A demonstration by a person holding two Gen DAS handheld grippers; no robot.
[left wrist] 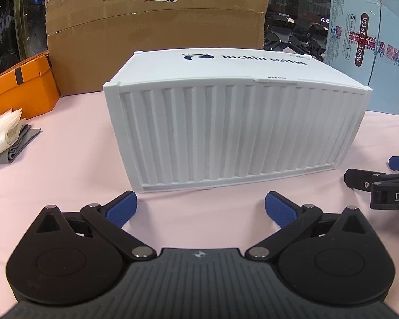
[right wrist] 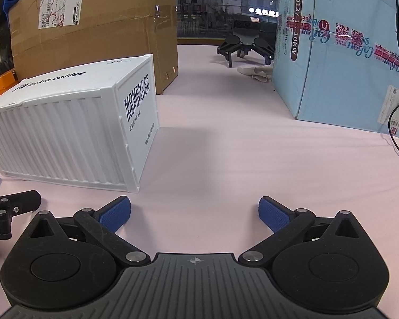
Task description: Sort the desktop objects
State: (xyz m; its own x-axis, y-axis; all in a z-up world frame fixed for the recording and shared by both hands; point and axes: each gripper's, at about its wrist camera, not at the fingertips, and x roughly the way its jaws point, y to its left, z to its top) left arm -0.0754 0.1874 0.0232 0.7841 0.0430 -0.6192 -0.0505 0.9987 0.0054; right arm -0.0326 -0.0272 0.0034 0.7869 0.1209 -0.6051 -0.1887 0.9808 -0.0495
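A: Two grippers are seen, left gripper [left wrist: 200,208] and right gripper [right wrist: 194,212], both spread wide with nothing held.

B: Where is the white container box [left wrist: 226,122]?

A: On the pink table [right wrist: 252,164], just ahead of the left gripper, ribbed long side facing it, long axis crosswise. No sorting grasp appears begun; something graspable must be found next.

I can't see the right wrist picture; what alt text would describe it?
An open hand-held gripper hovers over a pink table, holding nothing. A white ribbed box sits to the left, a blue carton to the right.
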